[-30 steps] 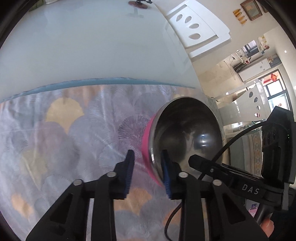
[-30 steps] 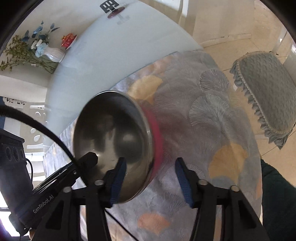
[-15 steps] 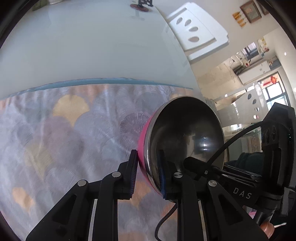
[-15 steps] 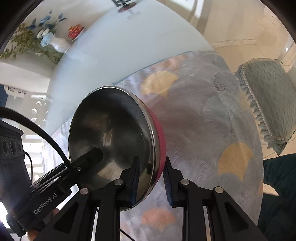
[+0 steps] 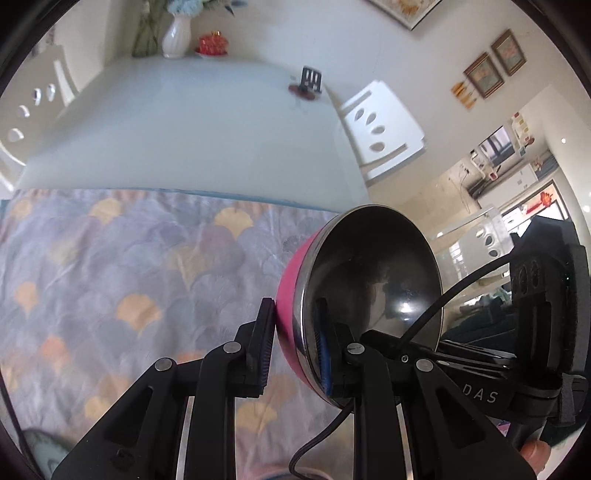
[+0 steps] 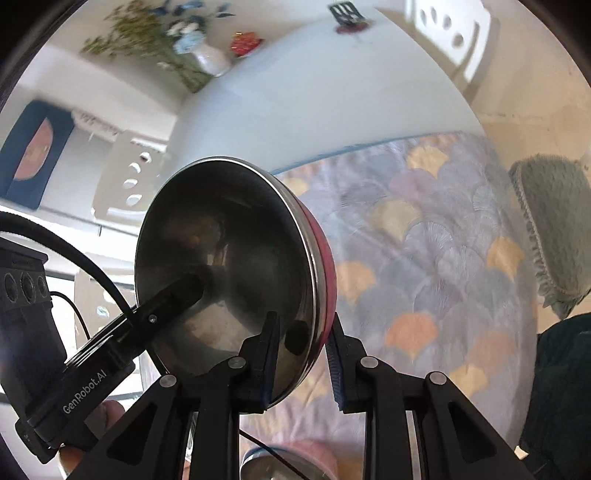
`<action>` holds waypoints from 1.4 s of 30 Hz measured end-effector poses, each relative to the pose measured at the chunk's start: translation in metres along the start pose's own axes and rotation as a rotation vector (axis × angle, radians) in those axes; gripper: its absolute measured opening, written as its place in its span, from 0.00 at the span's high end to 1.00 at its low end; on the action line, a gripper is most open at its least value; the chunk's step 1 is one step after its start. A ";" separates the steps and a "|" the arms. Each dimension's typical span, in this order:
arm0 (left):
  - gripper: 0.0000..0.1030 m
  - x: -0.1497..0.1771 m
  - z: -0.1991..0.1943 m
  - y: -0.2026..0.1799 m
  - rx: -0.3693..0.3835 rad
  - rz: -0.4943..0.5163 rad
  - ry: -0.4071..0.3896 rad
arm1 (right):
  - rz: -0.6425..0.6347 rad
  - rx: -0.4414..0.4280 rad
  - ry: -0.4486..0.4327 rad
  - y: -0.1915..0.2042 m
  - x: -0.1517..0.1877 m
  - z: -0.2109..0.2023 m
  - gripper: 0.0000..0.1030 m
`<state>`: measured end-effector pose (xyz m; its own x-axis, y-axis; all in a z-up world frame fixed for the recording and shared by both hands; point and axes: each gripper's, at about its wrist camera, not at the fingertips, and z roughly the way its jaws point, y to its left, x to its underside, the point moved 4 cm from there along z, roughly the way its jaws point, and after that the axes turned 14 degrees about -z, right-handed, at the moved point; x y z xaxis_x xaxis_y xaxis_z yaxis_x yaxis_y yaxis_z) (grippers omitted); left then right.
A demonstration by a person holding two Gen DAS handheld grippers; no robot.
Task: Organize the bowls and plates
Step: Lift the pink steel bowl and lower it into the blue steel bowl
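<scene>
A steel bowl with a pink outside is held tilted in the air above the patterned tablecloth. My left gripper is shut on its rim, one finger inside and one on the pink wall. My right gripper is shut on the opposite rim of the same bowl. Each view shows the other gripper reaching into the bowl. Another bowl's rim shows at the bottom edge of the right wrist view, partly hidden.
A glass table extends beyond the cloth, with a white vase, a red dish and a small black stand at its far end. White chairs stand around it. A cushioned seat is on the right.
Both grippers closed on the bowl's rim and lifted it up off the cloth. Both views tilted upward, so the far end of the table came into view.
</scene>
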<state>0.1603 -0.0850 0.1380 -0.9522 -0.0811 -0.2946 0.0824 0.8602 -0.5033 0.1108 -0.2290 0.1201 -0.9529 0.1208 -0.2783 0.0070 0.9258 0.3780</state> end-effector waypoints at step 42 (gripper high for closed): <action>0.83 0.201 -0.027 0.074 -0.060 0.049 0.228 | 0.135 0.035 0.184 0.061 0.236 0.022 0.75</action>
<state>-0.0327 -0.0247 0.0635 -0.9899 0.0717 -0.1226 0.1191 0.8892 -0.4418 -0.1065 -0.1364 0.0577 -0.9818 0.1802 -0.0604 0.1457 0.9179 0.3690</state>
